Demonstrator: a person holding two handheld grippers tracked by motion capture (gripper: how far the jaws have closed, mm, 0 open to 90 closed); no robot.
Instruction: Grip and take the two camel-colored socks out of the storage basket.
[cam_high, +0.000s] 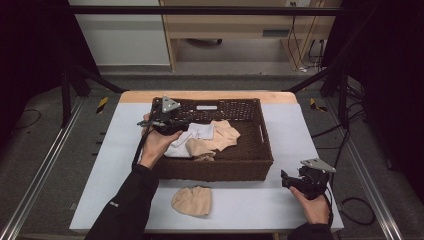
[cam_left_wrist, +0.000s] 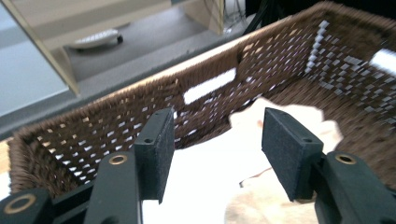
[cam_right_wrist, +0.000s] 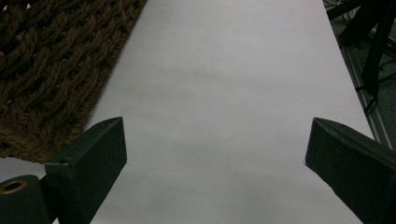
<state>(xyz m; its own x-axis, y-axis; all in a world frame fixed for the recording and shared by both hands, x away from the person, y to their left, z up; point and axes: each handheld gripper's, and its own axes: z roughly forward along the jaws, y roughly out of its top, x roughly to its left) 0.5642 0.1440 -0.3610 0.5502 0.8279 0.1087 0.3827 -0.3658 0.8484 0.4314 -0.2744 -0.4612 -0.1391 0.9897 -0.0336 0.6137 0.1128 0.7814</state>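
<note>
Inside the wicker basket (cam_high: 260, 162): left gripper (cam_left_wrist: 217, 154), fingers open over white cloth (cam_left_wrist: 201, 186), nothing gripped yet. Before basket: one beige cloth (cam_high: 192, 200) out. Right gripper (cam_right_wrist: 215, 158) open, idle.

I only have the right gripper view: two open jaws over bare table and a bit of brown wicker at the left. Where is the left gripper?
Observer: The left gripper is over the left end of the wicker basket, above the cloths inside.
Operator: Holding anything?
Observer: No. In the left gripper view its jaws stand apart over the white cloth, with nothing pinched.
Operator: What else is in the basket?
Observer: Beige cloths lie beside the white one.
Operator: Anything out on the table?
Observer: One beige cloth piece lies on the table in front of the basket, left of the right gripper.
</note>
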